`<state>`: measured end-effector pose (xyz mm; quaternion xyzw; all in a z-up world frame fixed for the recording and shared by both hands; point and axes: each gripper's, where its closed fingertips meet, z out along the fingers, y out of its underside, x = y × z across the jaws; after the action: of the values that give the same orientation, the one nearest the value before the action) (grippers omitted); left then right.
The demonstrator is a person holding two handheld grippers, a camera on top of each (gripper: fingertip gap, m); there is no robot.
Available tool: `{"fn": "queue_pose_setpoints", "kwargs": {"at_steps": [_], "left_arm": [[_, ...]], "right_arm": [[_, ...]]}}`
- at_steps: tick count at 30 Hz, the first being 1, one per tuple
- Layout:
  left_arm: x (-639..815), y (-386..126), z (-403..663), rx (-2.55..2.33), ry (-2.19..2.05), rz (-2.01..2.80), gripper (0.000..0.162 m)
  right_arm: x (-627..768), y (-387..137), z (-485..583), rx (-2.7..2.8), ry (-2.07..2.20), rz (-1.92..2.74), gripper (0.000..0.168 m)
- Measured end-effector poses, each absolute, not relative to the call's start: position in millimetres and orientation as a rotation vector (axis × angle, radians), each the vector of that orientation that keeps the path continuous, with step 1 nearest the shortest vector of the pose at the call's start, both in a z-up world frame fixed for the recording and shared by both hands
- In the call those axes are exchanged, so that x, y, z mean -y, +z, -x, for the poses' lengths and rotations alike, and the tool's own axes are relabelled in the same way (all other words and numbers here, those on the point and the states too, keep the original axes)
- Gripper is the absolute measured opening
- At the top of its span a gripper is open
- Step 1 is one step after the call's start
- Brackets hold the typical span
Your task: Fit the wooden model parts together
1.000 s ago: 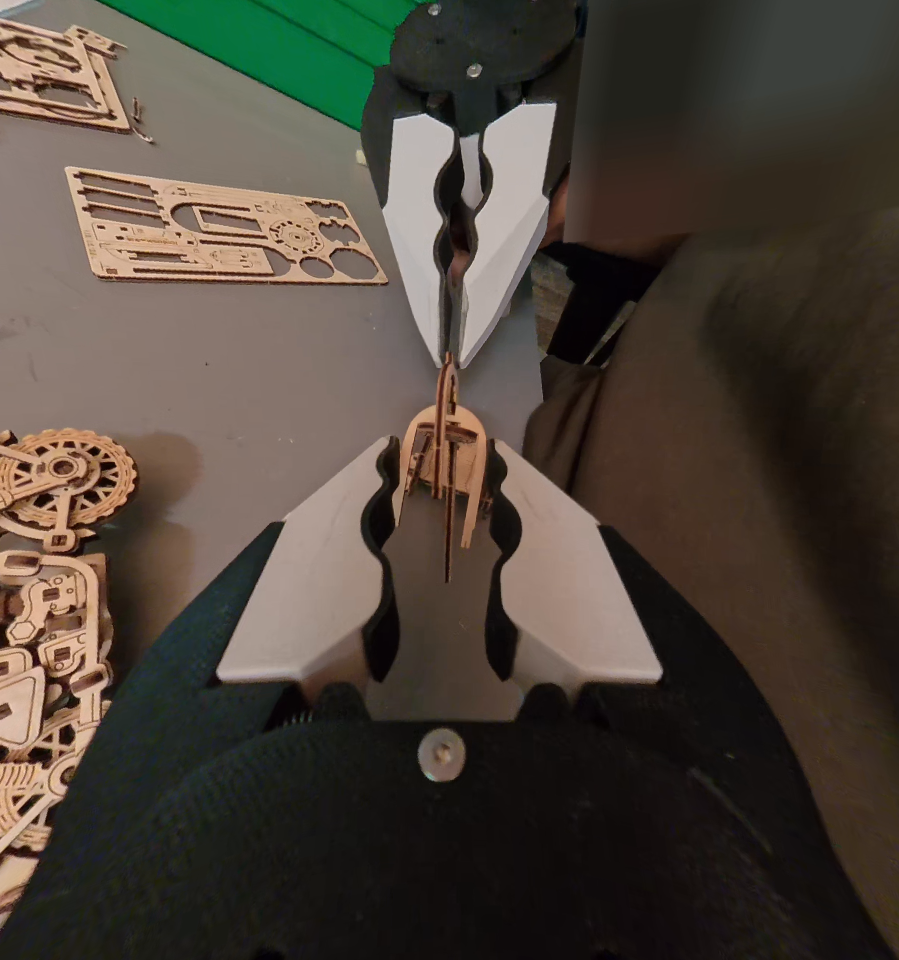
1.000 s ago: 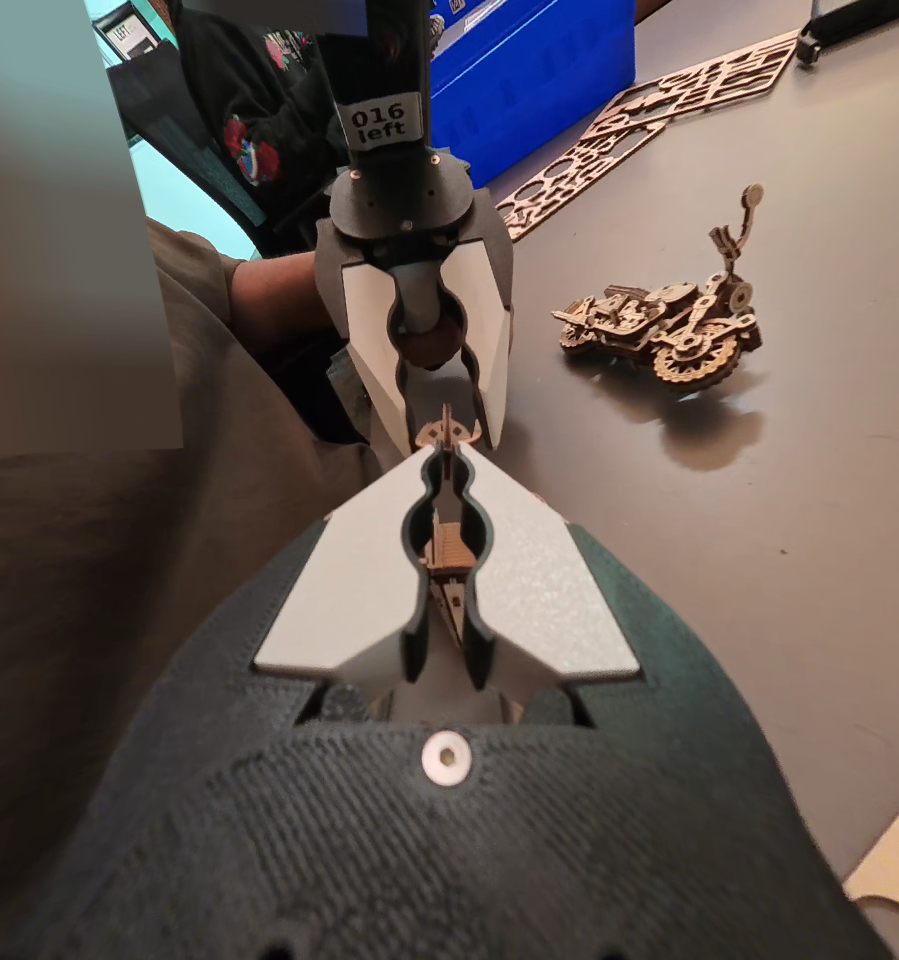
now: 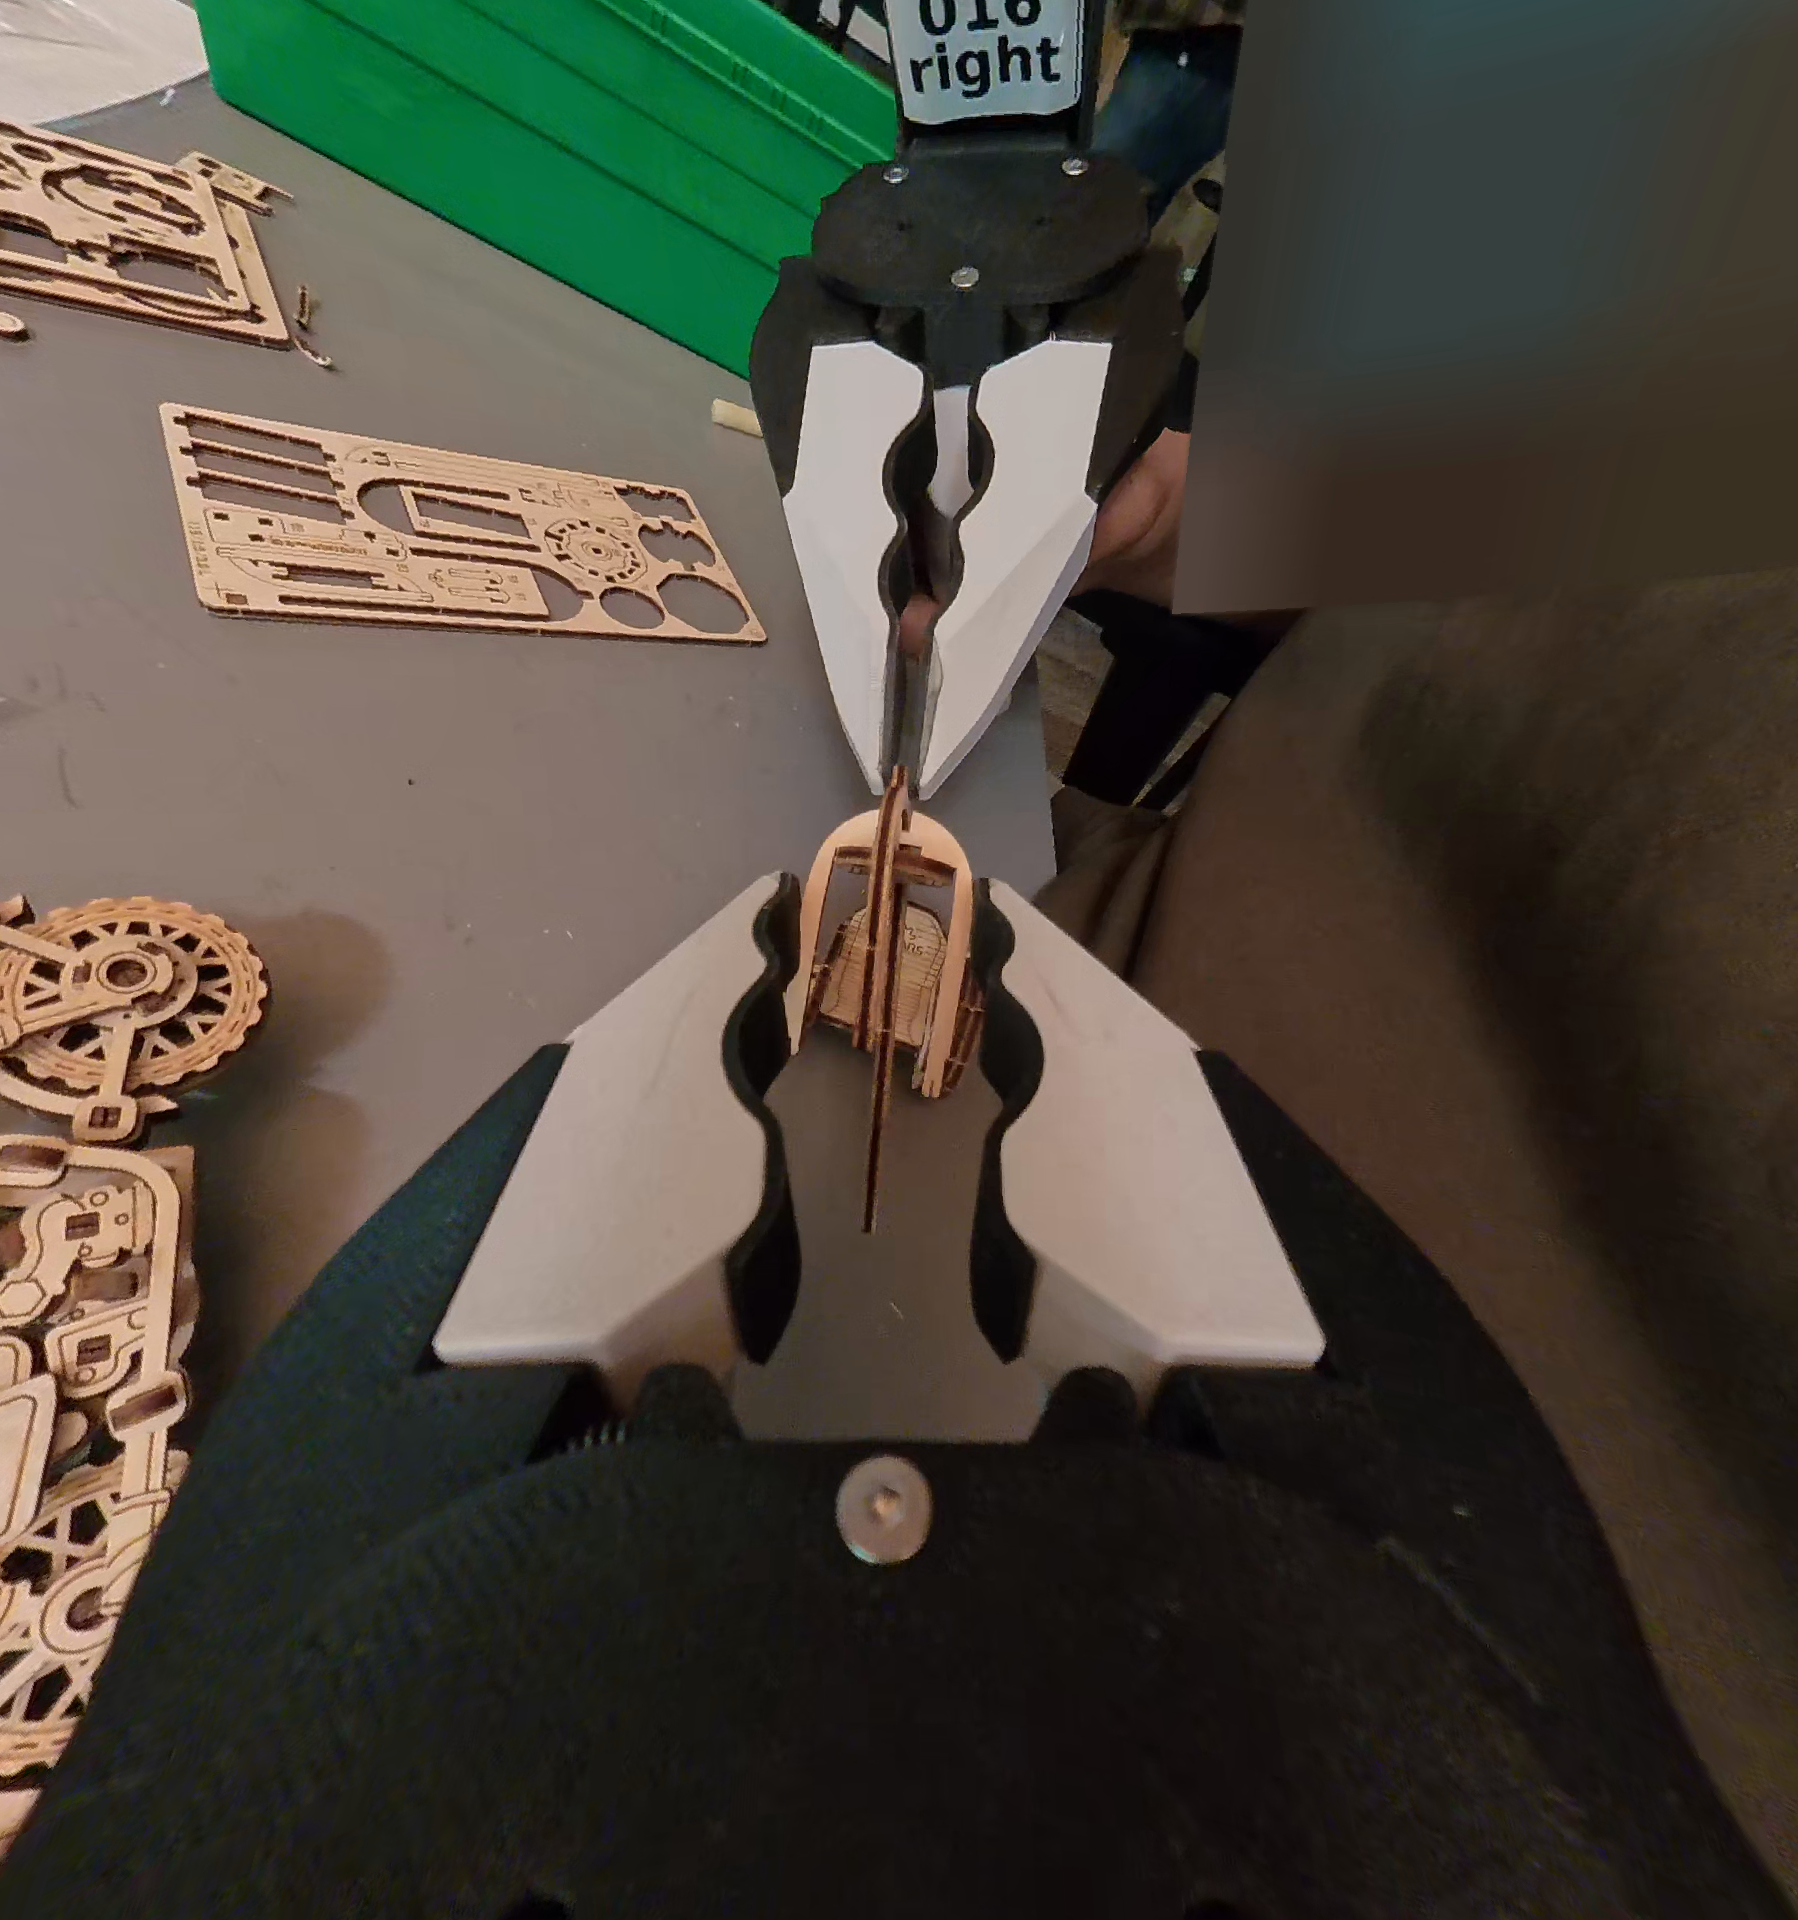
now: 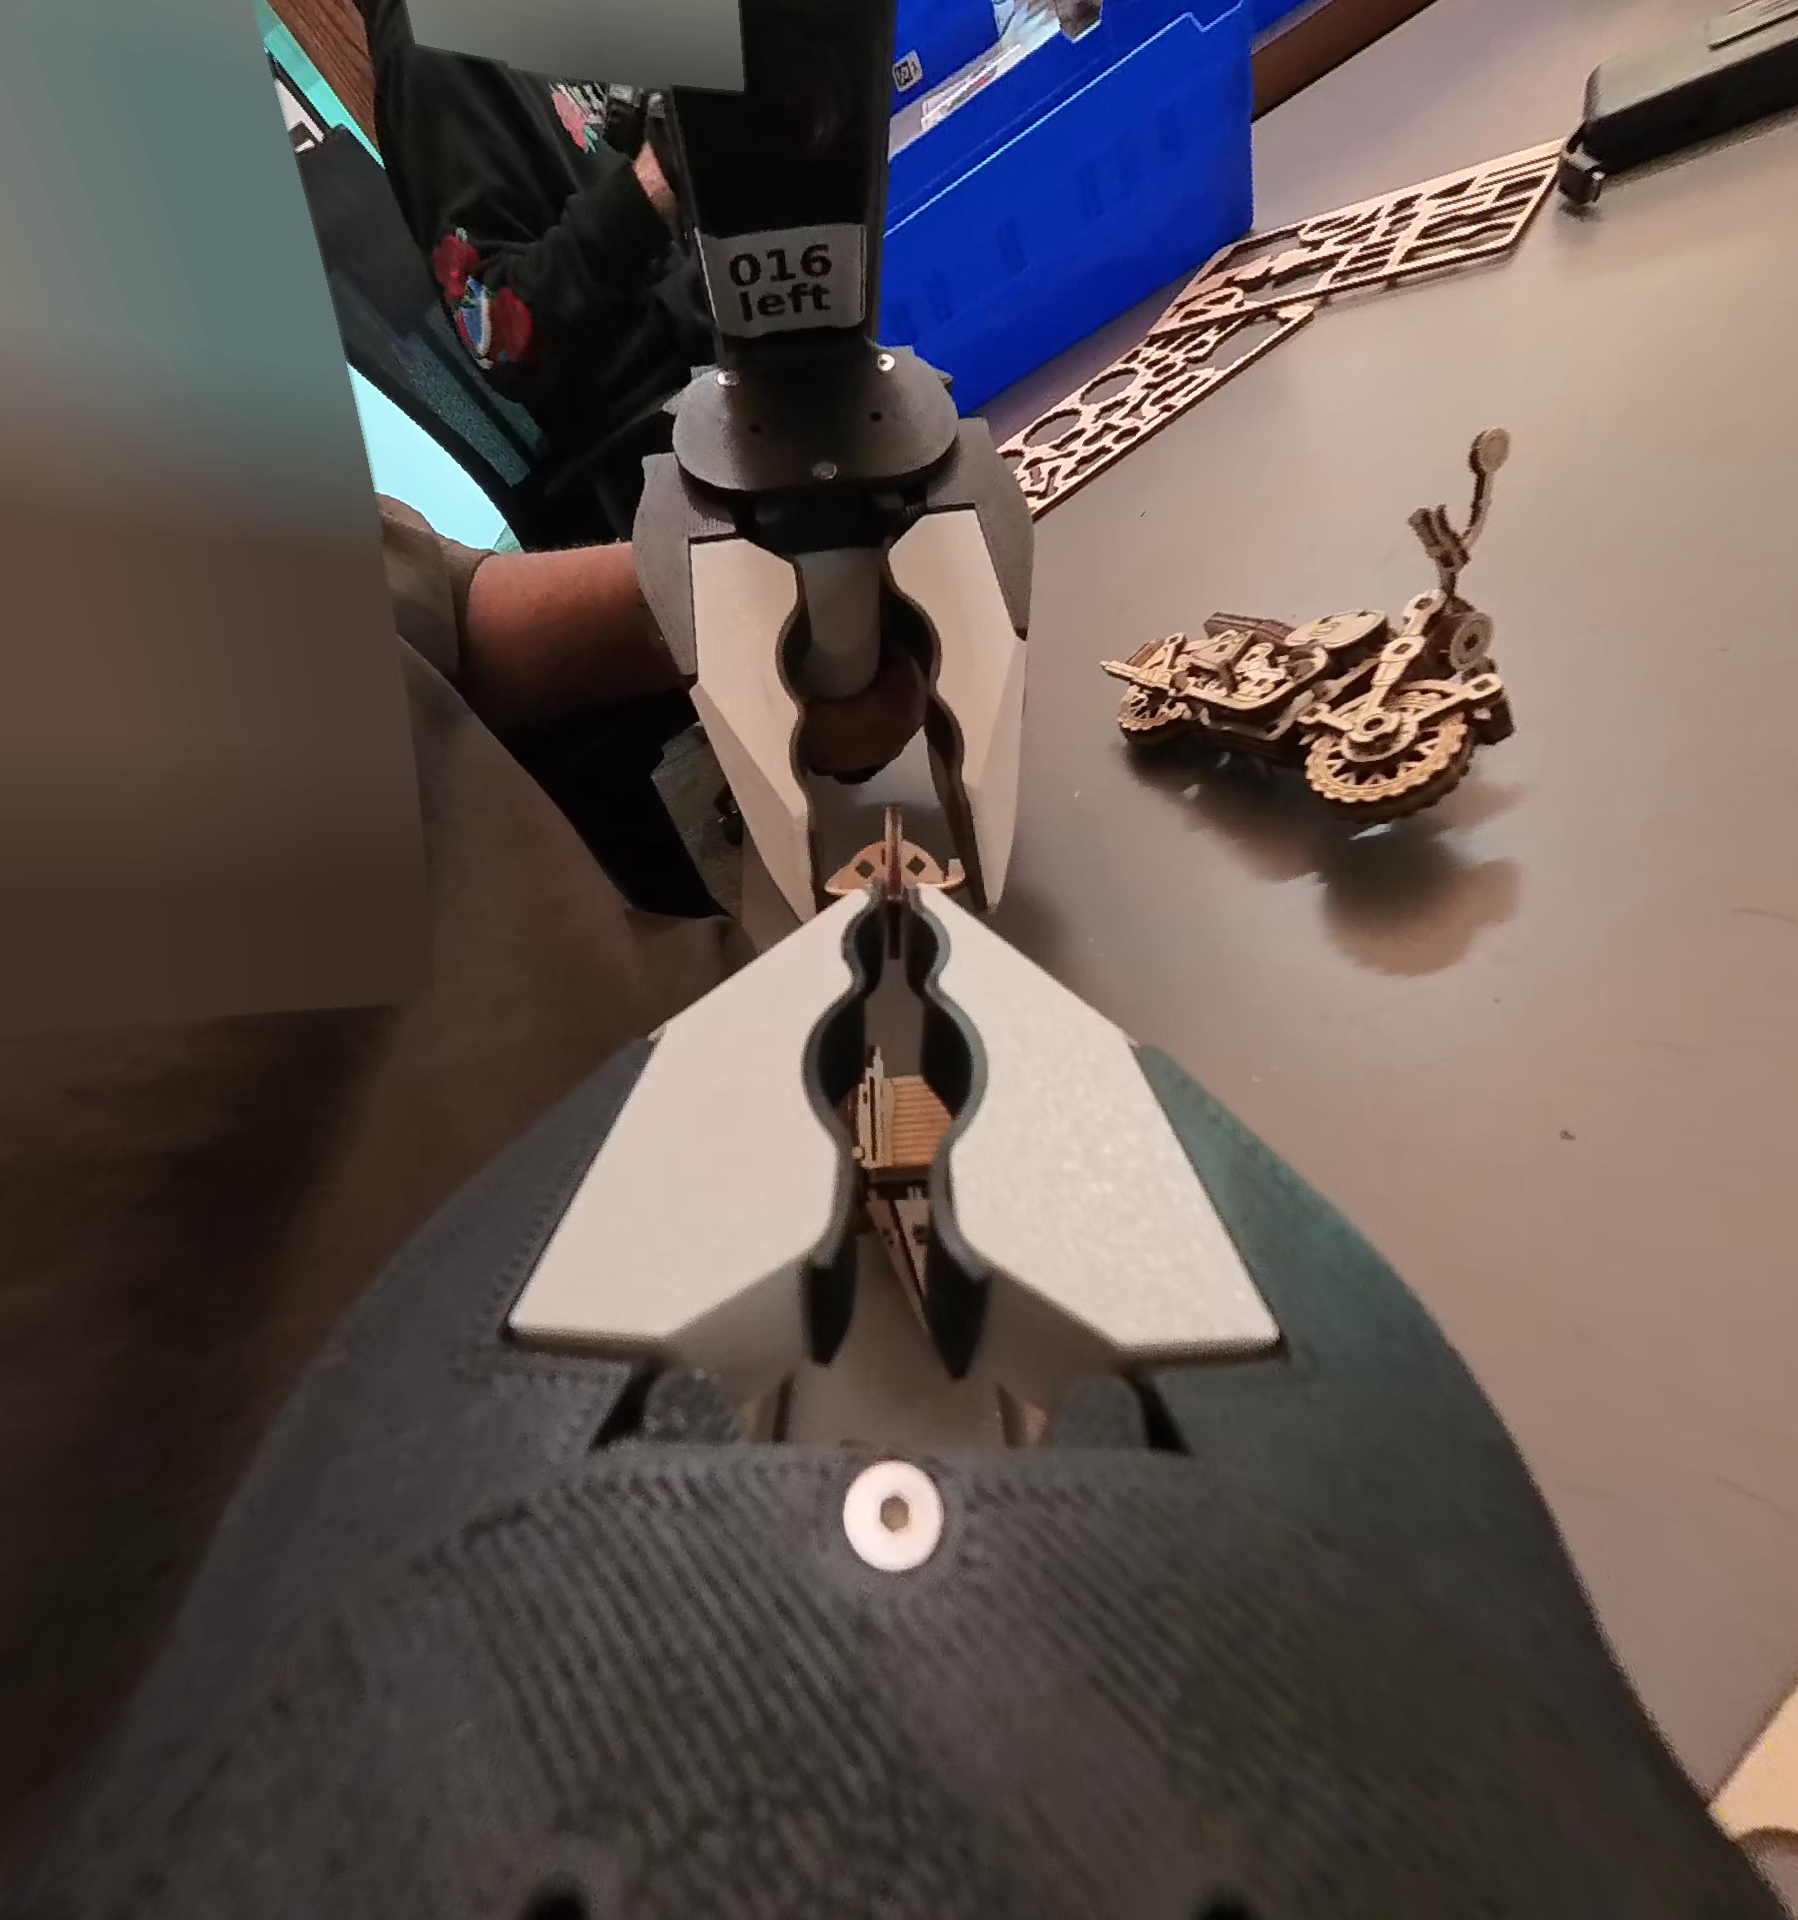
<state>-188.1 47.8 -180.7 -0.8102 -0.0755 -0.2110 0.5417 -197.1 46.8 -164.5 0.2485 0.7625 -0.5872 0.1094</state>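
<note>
Right wrist view – fingers hide most of the wooden subassembly.

A hobby workshop: grey worktable strewn with laser-cut wooden sheets, plastic storage bins behind.

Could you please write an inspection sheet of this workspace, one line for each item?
Surface: dark grey table, scuffed.
Job's things: arched wooden assembly held above the table edge; thin flat wooden piece standing upright through its middle.
Clutter: wooden motorcycle model; punched-out part sheets; wheel and loose wooden parts.
Grippers: left gripper clamps the arched assembly by its sides; right gripper is shut on the thin flat piece's top edge.
Cables: nothing seen.
Surroundings: green bin; blue bin; a person's sleeve close on one side.
</note>
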Motion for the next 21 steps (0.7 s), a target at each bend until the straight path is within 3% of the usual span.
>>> {"fn": "queue_pose_setpoints", "kwargs": {"at_steps": [21], "left_arm": [[-48.9,-178.4,185.8,0.176,-0.509,1.914,0.032]], "right_arm": [[-48.3,-163.7,194.6,-2.204,-1.705,-0.730,0.001]]}}
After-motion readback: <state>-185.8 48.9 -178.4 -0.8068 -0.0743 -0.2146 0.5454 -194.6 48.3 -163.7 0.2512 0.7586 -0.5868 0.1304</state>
